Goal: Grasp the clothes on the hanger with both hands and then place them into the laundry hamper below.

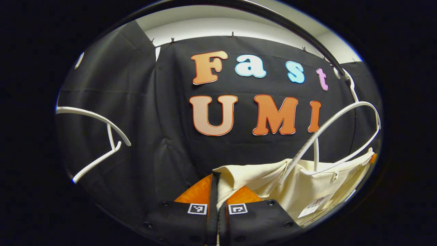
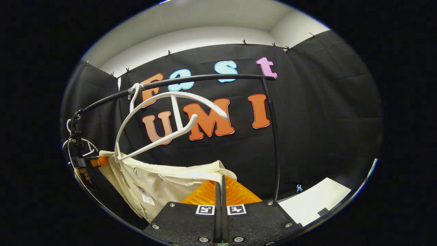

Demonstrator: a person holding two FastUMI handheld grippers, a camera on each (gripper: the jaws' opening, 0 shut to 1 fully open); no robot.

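Both claws are pressed closed on the cream shirt. In the left gripper view, the left claw point(image 1: 215, 186) has its two fingers drawn tight together, pinching an edge of the shirt point(image 1: 307, 186) near its collar, and the cloth spreads off to the right of the fingers. One white plastic hanger point(image 1: 341, 130) rises tilted just above the shirt, its hook on the black rail point(image 1: 300, 34) overhead. Another white hanger point(image 1: 99, 136), bare, hangs well apart at the left.

In the right gripper view, the right claw point(image 2: 220, 188) is likewise squeezed closed, with the shirt's point(image 2: 164, 186) upper edge nipped between its fingers. The cloth sags away to the left toward the far gripper point(image 2: 85, 161), which holds its other end. That tilted white hanger point(image 2: 164, 119) hangs above from the rail point(image 2: 191, 80), whose upright post point(image 2: 275, 143) stands just right of the claw.
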